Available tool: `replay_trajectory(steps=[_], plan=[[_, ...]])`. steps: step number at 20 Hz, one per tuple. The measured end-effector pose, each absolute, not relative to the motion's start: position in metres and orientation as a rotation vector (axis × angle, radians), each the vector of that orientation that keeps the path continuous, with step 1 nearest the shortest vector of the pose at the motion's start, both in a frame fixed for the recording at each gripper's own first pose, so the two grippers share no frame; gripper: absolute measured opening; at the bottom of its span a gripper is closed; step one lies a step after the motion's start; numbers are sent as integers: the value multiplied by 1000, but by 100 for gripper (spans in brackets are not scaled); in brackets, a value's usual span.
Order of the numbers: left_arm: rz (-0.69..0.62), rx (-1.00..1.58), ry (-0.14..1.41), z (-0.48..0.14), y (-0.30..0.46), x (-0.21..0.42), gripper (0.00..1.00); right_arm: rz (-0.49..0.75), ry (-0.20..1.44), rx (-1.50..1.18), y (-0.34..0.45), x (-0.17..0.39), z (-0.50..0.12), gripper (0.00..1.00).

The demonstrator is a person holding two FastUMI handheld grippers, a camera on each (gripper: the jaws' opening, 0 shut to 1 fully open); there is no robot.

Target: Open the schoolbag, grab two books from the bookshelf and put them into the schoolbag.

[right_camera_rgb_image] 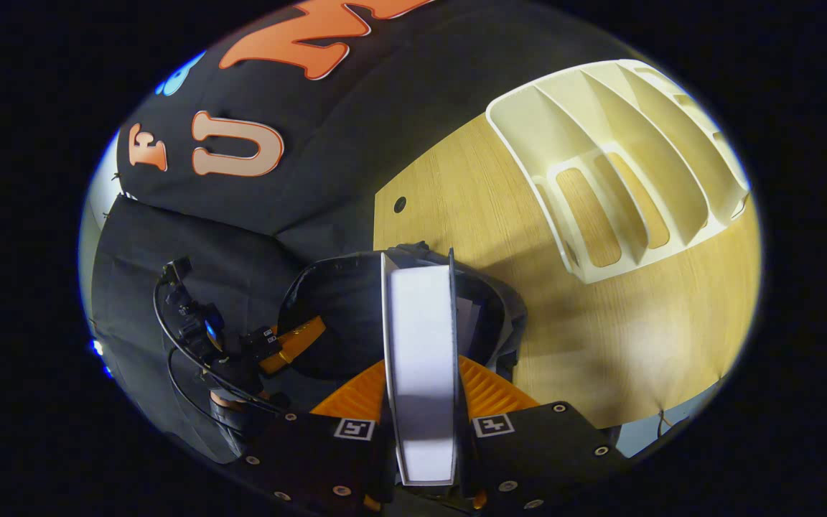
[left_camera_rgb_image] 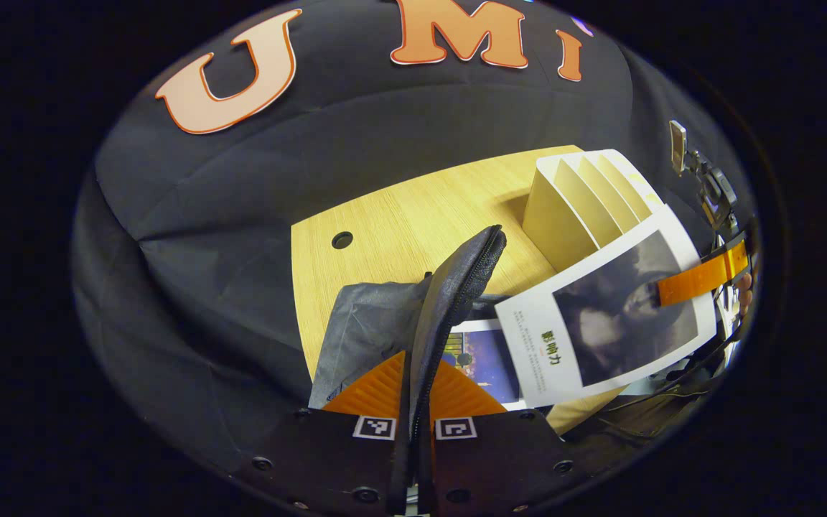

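Observation:
The dark grey schoolbag (left_camera_rgb_image: 377, 323) lies on the wooden table (left_camera_rgb_image: 399, 215). My left gripper (left_camera_rgb_image: 419, 362) is shut on its zippered rim (left_camera_rgb_image: 464, 273) and holds it upright, which keeps the mouth open. A book with a blue cover (left_camera_rgb_image: 489, 362) lies inside. In the left gripper view my right gripper (left_camera_rgb_image: 661, 291) is shut on a white book with a dark picture (left_camera_rgb_image: 600, 323), tilted over the opening. In the right gripper view that book (right_camera_rgb_image: 421, 316) shows edge-on between the fingers of my right gripper (right_camera_rgb_image: 421, 366), above the open schoolbag (right_camera_rgb_image: 334, 316). The left gripper (right_camera_rgb_image: 291, 341) holds the bag's left side.
The cream slotted bookshelf (right_camera_rgb_image: 622, 172) stands on the table (right_camera_rgb_image: 636, 345) beyond the bag, with nothing in its slots; it also appears in the left gripper view as the bookshelf (left_camera_rgb_image: 578, 208). A small round hole (left_camera_rgb_image: 342, 240) sits in the tabletop. A hand (right_camera_rgb_image: 230, 398) holds the left gripper.

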State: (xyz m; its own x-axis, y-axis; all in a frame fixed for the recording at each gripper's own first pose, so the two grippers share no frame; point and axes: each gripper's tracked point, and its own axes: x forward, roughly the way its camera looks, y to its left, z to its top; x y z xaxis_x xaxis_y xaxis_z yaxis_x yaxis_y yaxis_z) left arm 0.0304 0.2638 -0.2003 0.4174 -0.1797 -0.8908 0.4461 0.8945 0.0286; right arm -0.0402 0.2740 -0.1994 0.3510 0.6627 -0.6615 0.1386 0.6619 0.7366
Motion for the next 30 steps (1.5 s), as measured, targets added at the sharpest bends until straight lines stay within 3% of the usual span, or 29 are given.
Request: replay_trajectory(steps=[18, 19, 20, 21, 22, 24, 26, 27, 28, 29, 30], plan=[[-430, 242, 1013, -173, 231, 22, 6, 436, 1144, 1078, 417, -5, -279, 35], [-436, 238, 1012, -174, 228, 20, 6, 433, 1134, 1085, 421, -1, -281, 24], [-441, 235, 1007, -174, 225, 19, 6, 432, 1127, 1092, 425, 4, -282, 46], [-441, 233, 1003, -174, 224, 18, 6, 415, 1133, 1097, 432, 7, -289, 46], [-443, 229, 1001, -173, 224, 16, 6, 388, 1159, 1094, 436, 9, -298, 36], [-437, 193, 1003, -176, 229, 5, 6, 369, 1199, 1085, 442, 6, -300, 39], [-425, 183, 988, -179, 233, 4, 6, 358, 1214, 993, 433, 1, -300, 48], [-416, 195, 975, -180, 235, 3, 6, 343, 1222, 962, 423, -3, -300, 43], [-408, 211, 933, -177, 235, 6, 6, 323, 1229, 947, 416, -6, -299, 81], [-438, 203, 901, -173, 226, 2, 12, 300, 1213, 926, 402, -5, -296, 55], [-465, 190, 892, -174, 218, -6, 29, 287, 1180, 915, 387, -3, -288, 73]])
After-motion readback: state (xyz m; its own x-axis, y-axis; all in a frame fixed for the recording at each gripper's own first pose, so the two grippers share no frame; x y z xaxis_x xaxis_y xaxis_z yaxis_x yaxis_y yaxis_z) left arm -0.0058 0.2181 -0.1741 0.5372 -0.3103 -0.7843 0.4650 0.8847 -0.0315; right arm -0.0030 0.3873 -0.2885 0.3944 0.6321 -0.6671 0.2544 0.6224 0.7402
